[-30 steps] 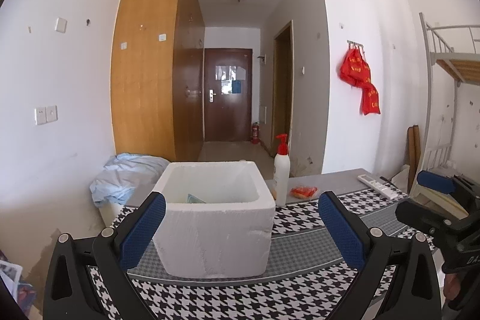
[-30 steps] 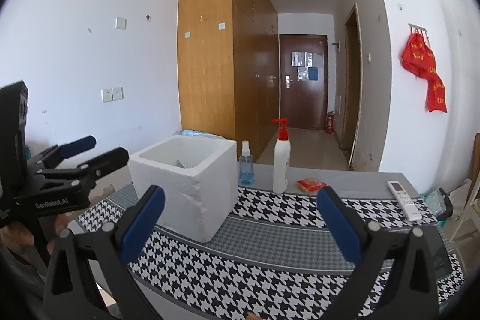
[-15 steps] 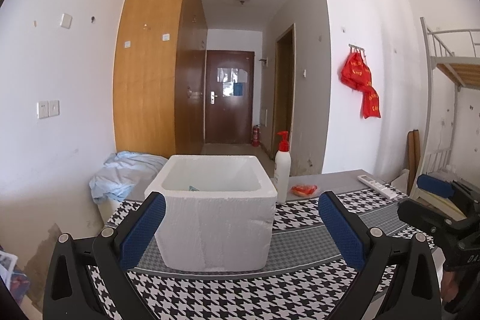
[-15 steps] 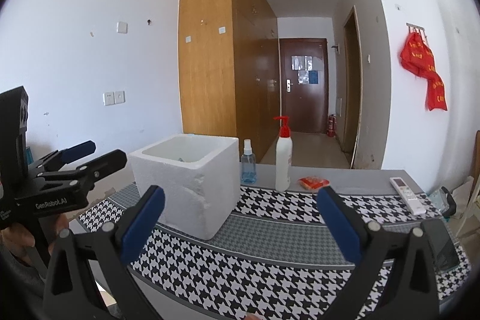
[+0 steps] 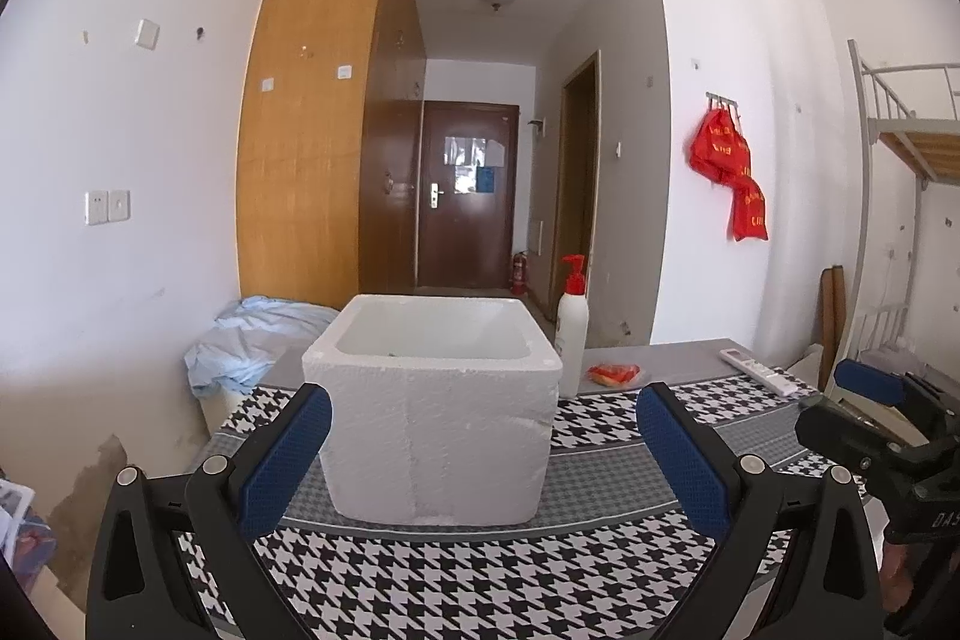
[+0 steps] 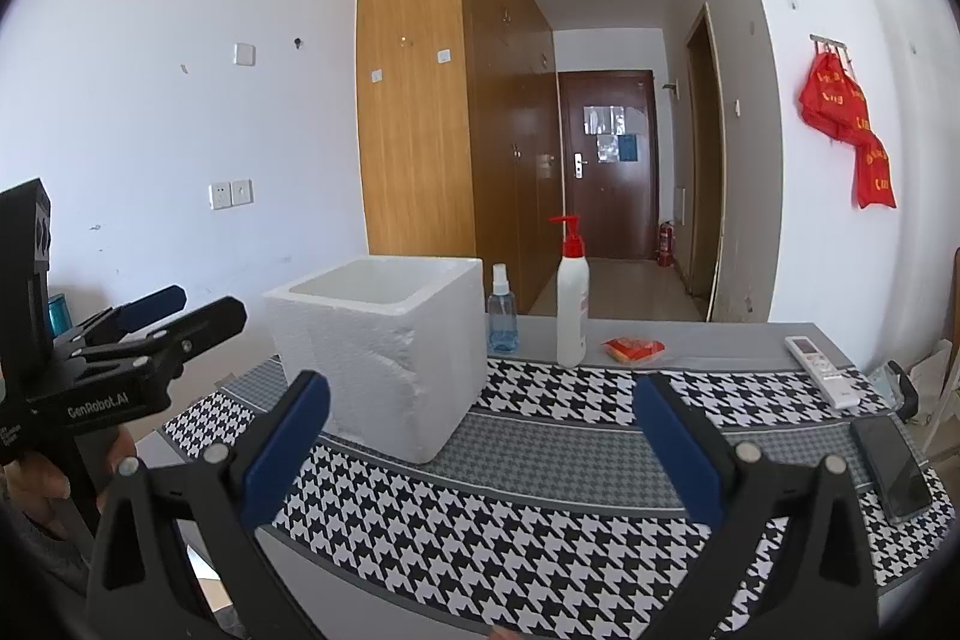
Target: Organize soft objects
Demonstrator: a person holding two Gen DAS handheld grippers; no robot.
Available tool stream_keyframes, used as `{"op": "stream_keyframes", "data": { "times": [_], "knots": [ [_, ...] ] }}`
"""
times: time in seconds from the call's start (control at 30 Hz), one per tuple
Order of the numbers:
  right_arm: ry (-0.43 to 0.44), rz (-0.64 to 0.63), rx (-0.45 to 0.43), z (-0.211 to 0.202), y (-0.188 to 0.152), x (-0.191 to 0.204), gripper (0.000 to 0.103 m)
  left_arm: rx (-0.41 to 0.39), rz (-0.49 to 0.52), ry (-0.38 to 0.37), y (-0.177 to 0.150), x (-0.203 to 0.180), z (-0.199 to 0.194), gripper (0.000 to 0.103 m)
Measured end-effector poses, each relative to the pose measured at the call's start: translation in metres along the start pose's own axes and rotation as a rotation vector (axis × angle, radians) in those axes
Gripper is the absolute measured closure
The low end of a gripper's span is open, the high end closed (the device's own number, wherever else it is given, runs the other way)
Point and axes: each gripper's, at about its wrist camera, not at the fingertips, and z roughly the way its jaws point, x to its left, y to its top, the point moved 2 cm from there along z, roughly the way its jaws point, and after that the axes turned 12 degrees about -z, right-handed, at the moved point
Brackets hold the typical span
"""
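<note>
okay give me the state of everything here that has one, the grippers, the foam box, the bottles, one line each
left gripper: open, holding nothing
right gripper: open, holding nothing
white foam box: upright, lid off
pump bottle: upright, red pump on
blue spray bottle: upright, capped
phone: flat, screen dark

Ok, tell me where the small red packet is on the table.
In the right wrist view the red packet lies on the grey far strip of the table, just right of the white pump bottle and left of the remote control.
</note>
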Motion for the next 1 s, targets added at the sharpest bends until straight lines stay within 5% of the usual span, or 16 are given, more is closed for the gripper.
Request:
{"op": "stream_keyframes", "data": {
  "times": [1.0],
  "knots": [
    [-0.004, -0.014, -0.020, -0.019, -0.002, 0.013, 0.001, -0.014, 0.029, 0.016, -0.008, 0.001, -0.023, 0.001]
  ]
}}
